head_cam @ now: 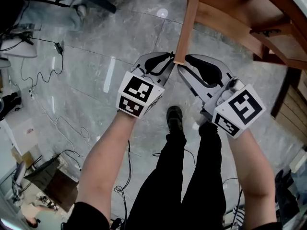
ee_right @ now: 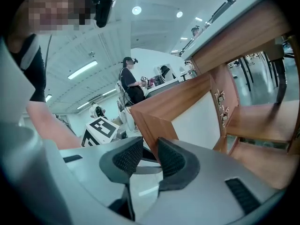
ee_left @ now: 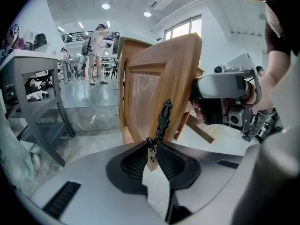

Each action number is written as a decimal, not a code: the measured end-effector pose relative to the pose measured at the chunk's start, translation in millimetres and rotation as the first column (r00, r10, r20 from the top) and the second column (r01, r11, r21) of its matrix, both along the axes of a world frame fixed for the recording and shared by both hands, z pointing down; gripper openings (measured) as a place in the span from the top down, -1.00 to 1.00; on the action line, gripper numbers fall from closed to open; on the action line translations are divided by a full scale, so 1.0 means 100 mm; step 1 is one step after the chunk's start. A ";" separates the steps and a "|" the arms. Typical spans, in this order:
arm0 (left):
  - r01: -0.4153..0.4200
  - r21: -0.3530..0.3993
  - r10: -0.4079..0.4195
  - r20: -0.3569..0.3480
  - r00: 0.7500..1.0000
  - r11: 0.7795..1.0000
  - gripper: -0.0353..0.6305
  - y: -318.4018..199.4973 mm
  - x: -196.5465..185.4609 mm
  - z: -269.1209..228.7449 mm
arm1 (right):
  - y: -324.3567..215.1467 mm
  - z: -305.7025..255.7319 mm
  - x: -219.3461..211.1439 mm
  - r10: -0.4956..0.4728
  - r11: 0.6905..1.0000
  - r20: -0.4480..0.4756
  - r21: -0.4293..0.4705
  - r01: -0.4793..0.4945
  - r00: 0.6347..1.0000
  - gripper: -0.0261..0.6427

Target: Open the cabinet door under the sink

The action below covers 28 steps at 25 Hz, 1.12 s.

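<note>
Left gripper (ee_left: 153,150) pinches handle (ee_left: 163,120) — right gripper (ee_right: 150,149) clamps door (ee_right: 178,100).

**Three cameras around one door**

The head camera looks steeply down on the left gripper (head_cam: 165,63), the right gripper (head_cam: 192,67) and the door's (head_cam: 192,18) top edge between them. The left gripper's camera faces the door's front and handle (ee_left: 163,121) close up. The right gripper's camera faces its free edge and inner side. Each gripper camera sees the other gripper.
</note>
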State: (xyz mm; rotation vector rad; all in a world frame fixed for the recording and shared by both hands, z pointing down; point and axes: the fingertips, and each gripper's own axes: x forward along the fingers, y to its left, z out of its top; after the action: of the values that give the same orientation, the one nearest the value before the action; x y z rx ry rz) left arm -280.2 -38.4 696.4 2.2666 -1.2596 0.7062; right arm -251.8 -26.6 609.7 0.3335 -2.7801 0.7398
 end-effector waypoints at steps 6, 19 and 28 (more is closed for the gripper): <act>0.061 0.050 -0.067 0.118 0.991 0.997 0.70 0.06 -0.24 -0.03 | -0.04 0.06 0.05 0.033 0.999 -0.017 -0.006 -0.033 0.999 0.60; 0.088 0.059 -0.089 0.024 0.996 0.994 0.77 0.16 0.52 -0.21 | -0.19 0.08 0.75 0.113 0.993 -0.030 -0.019 -0.113 0.993 0.62; -0.035 0.061 0.036 -0.014 0.999 0.998 0.77 -0.51 1.63 -0.37 | -0.81 0.19 1.79 0.205 0.979 -0.116 0.025 -0.203 0.972 0.62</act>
State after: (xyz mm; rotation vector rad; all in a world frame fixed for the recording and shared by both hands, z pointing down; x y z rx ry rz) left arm -117.0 -89.9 659.7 2.3442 -1.2517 0.6704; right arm -72.8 -107.3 628.8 0.6521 -2.6666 0.7226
